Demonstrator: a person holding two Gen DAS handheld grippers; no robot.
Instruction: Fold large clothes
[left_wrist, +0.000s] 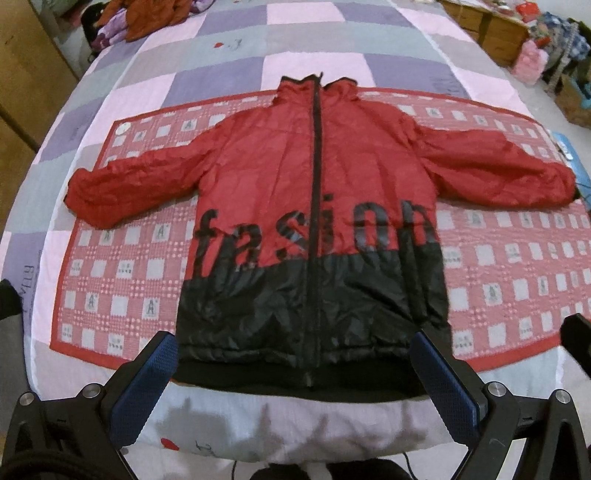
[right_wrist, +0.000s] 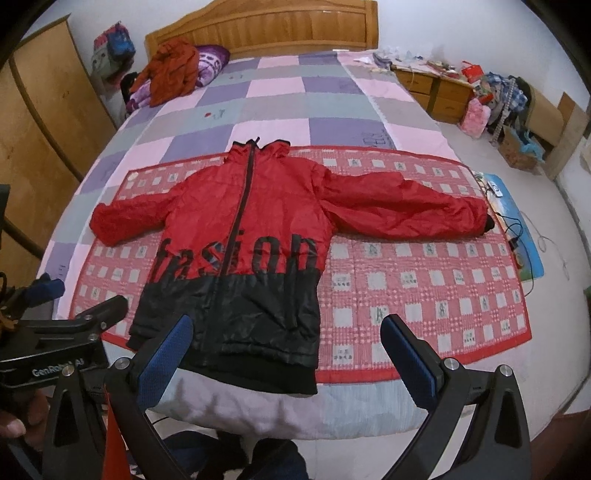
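A red and black zip jacket (left_wrist: 314, 206) printed "fasion" lies flat, front up, both sleeves spread sideways, on a red checked mat (left_wrist: 110, 280) on the bed. It also shows in the right wrist view (right_wrist: 240, 251). My left gripper (left_wrist: 295, 350) is open and empty, its blue pads either side of the jacket's black hem, above it. My right gripper (right_wrist: 288, 332) is open and empty, over the hem's right part and the mat (right_wrist: 424, 288). The left gripper's body shows at the left of the right wrist view (right_wrist: 55, 350).
The bed has a purple, pink and grey patchwork quilt (right_wrist: 280, 96) and a wooden headboard (right_wrist: 266, 33). An orange garment and purple cloth (right_wrist: 173, 74) are piled near the headboard. Wardrobe (right_wrist: 40, 147) to the left; wooden drawers and clutter (right_wrist: 480, 92) to the right. Cables (right_wrist: 517, 229) lie at the bed's right edge.
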